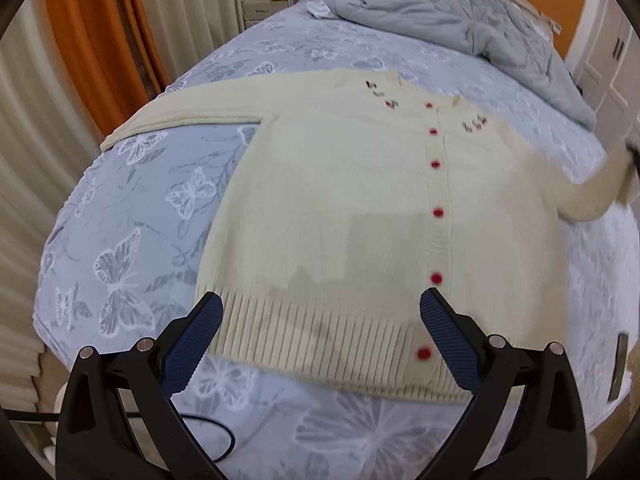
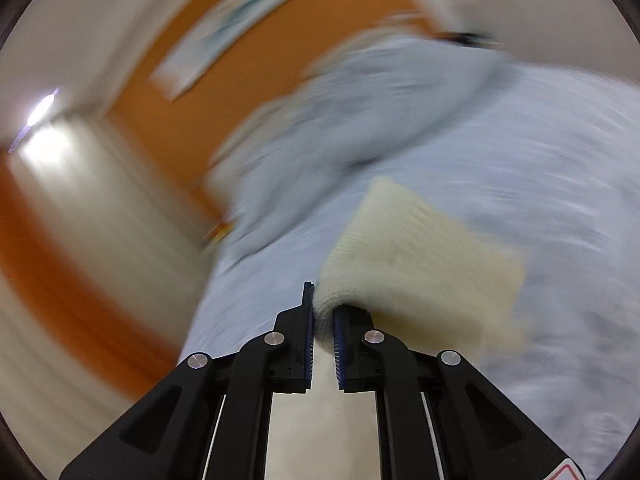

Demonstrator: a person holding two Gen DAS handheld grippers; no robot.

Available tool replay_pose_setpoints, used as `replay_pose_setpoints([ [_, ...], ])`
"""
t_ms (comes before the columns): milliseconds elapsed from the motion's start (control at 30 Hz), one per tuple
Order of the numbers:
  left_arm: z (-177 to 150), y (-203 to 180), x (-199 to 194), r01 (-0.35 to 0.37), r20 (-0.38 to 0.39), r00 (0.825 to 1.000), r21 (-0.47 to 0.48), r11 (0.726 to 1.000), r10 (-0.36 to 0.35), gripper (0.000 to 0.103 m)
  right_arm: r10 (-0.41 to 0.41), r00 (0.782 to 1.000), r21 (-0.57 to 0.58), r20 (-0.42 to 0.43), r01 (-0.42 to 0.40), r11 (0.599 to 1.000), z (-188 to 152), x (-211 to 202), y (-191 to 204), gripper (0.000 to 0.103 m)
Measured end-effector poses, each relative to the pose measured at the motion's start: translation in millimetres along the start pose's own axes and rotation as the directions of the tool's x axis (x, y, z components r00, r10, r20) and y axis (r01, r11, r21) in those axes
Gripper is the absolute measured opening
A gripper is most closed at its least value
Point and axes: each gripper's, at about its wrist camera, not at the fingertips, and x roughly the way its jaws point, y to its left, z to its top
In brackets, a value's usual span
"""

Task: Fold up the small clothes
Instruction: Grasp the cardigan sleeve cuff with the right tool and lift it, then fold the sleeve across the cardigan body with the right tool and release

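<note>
Left wrist view first: the cream cardigan [image 1: 360, 208] lies flat and face up on the bed [image 1: 132, 200], which wears a pale blue cover printed with butterflies. A row of 6 red buttons [image 1: 435, 164] runs down its front, and small embroidered sprigs sit either side of the neck. The left sleeve [image 1: 180, 114] stretches out straight toward the orange curtain [image 1: 100, 40]. The left gripper [image 1: 320, 320] hangs over the ribbed hem, its 2 blue-padded fingers [image 1: 192, 344] spread wide with nothing between them. A crumpled grey quilt [image 1: 460, 20] is heaped at the head of the bed, well apart from the cardigan.

Over to the right wrist view, and it's badly smeared. The right gripper [image 2: 322, 320] is pinched tight on the knitted cuff of the right sleeve [image 2: 420, 264], the fabric bunched between the pads. From the left camera, that sleeve [image 1: 592, 192] lifts off the cover toward the picture's right edge, where it blurs out.
</note>
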Motion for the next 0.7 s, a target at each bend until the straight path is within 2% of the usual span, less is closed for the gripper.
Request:
replay_pose_setpoints([
  [33, 5, 2, 1, 0.006, 0.009, 1.000, -0.016, 1.000, -0.006, 0.097, 0.042, 0.999, -0.036, -0.032, -0.043, 0.998, -6, 14, 23, 0.009],
  [67, 11, 5, 2, 0.018, 0.017, 1.000, -0.034, 0.999, -0.017, 0.097, 0.105, 0.989, -0.084, -0.103, -0.114, 0.990, -20, 41, 58, 0.012],
  [133, 24, 10, 3, 0.047, 0.033, 0.998, -0.073, 0.996, -0.044, 0.097, 0.141, 0.964, -0.158, -0.226, -0.179, 0.971, -53, 86, 101, 0.015],
  [200, 41, 15, 5, 0.093, 0.054, 0.995, -0.121, 0.988, -0.087, 0.097, 0.091, 0.926, -0.236, -0.366, -0.187, 0.954, -98, 134, 130, 0.026],
  [267, 58, 17, 10, 0.135, 0.071, 0.990, -0.151, 0.979, -0.125, 0.098, 0.024, 0.890, -0.273, -0.455, -0.165, 0.948, -133, 160, 134, 0.029],
  [300, 71, 18, 15, 0.155, 0.077, 0.987, -0.167, 0.974, -0.144, 0.098, 0.008, 0.888, -0.275, -0.459, -0.151, 0.949, -140, 160, 131, 0.029],
  [400, 100, 22, 32, 0.231, 0.087, 0.972, -0.210, 0.950, -0.217, 0.098, -0.022, 0.902, -0.215, -0.431, -0.079, 0.973, -141, 135, 97, 0.044],
  [500, 135, 15, 69, 0.309, 0.099, 0.951, -0.264, 0.914, -0.293, 0.098, -0.088, 0.913, -0.116, -0.397, 0.045, 0.992, -132, 101, 35, 0.047],
  [533, 144, 10, 84, 0.302, 0.085, 0.953, -0.274, 0.913, -0.290, 0.098, -0.104, 0.913, -0.095, -0.393, 0.073, 0.993, -144, 92, 28, 0.050],
  [600, 159, 1, 118, 0.288, 0.040, 0.956, -0.294, 0.911, -0.290, 0.098, -0.129, 0.912, 0.009, -0.389, 0.144, 0.990, -140, 80, -3, 0.050],
  [633, 164, -6, 144, 0.260, -0.015, 0.960, -0.330, 0.908, -0.280, 0.098, -0.130, 0.913, 0.051, -0.387, 0.162, 0.986, -139, 78, -15, 0.050],
  [667, 164, -9, 160, 0.259, -0.044, 0.955, -0.356, 0.898, -0.293, 0.098, -0.130, 0.915, 0.097, -0.381, 0.179, 0.979, -140, 79, -29, 0.050],
  [700, 164, -15, 185, 0.226, -0.100, 0.953, -0.398, 0.889, -0.287, 0.097, -0.130, 0.917, 0.132, -0.377, 0.192, 0.972, -137, 83, -37, 0.050],
])
